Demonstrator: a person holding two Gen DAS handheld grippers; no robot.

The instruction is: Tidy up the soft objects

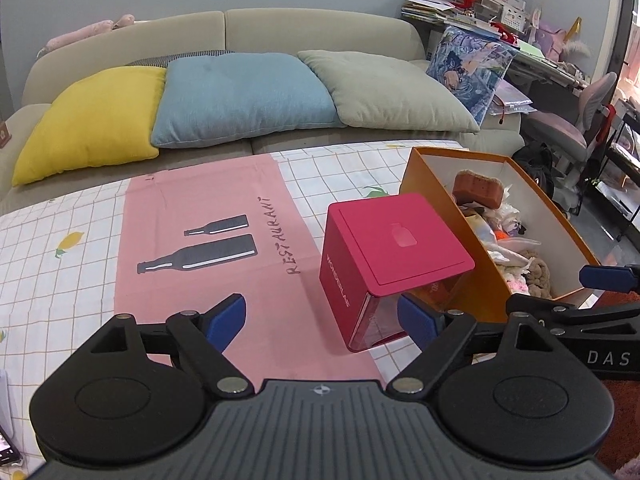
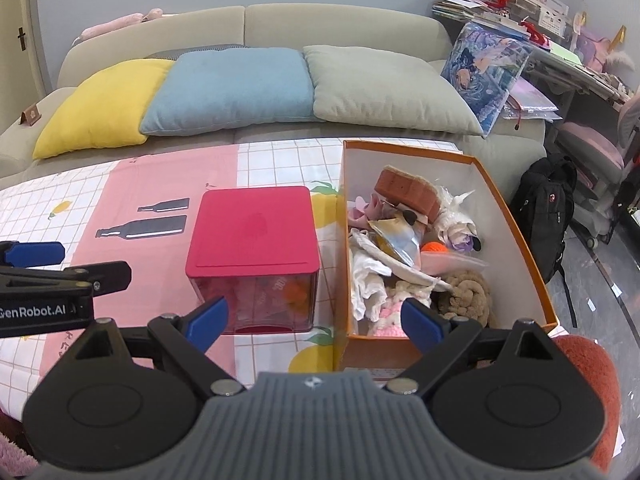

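The left gripper (image 1: pixel 320 320) hovers over the pink mat (image 1: pixel 208 240) on the counter (image 1: pixel 52 272), jaws wide apart and empty, its right pad just beside the red box (image 1: pixel 384 256). The right gripper (image 2: pixel 314 320) also has its jaws apart with nothing between them, above the gap between the red box (image 2: pixel 254 232) and the orange box (image 2: pixel 516 240). The soft objects (image 2: pixel 404 256) (cloths, a knitted brown piece, a brick-coloured sponge) lie piled inside the orange box. Behind, 3 cushions (image 1: pixel 240 96) rest on the sofa (image 1: pixel 312 28).
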